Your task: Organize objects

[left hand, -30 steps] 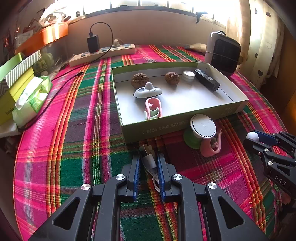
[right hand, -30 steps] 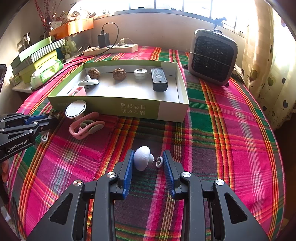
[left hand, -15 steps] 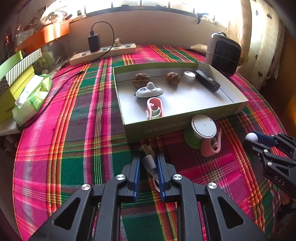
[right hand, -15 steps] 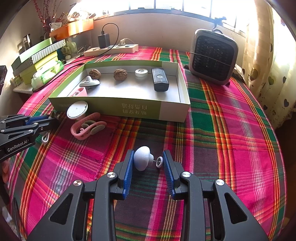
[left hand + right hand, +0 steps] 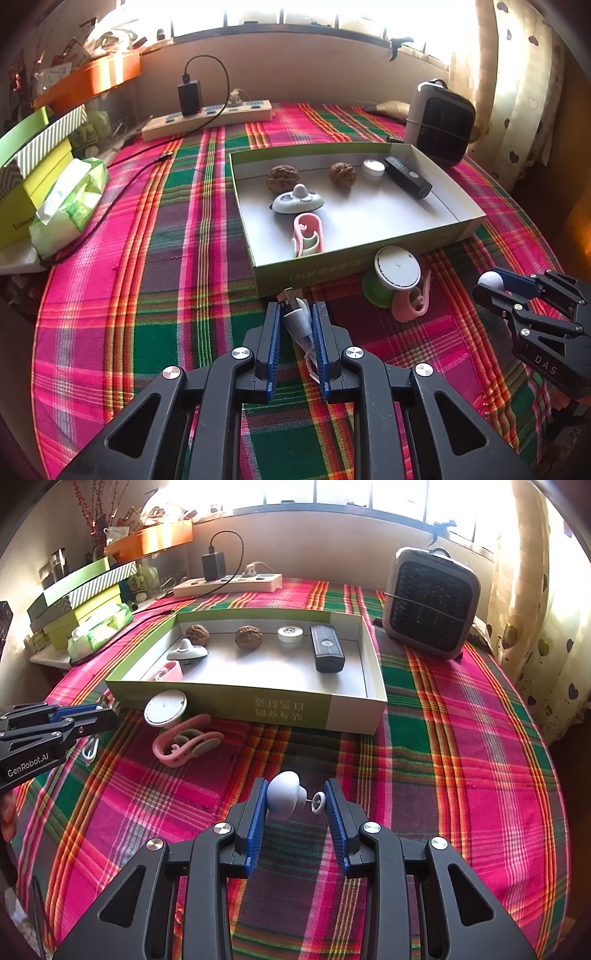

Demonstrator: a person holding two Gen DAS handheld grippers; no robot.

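A shallow green box [image 5: 354, 258] [image 5: 236, 701] lies on the plaid tablecloth. It holds two walnuts [image 5: 282, 178], a white cap [image 5: 373, 169], a black remote [image 5: 408, 176], a grey spinner [image 5: 297, 201] and a pink clip [image 5: 308, 234]. My left gripper [image 5: 295, 317] is shut on a white USB plug [image 5: 295, 315] just before the box's near wall. My right gripper [image 5: 295, 799] is shut on a white mushroom-shaped knob [image 5: 282, 799] with a small ring, held over the cloth in front of the box.
A white round disc on a green base [image 5: 397, 267] and a pink clip [image 5: 184, 744] lie against the box's front wall. A small heater [image 5: 430, 602] stands at the back right, a power strip [image 5: 229, 583] at the back, boxes and a tissue pack [image 5: 66, 205] at left.
Both grippers have moved slightly towards the box while still holding their objects. Nothing was let go.
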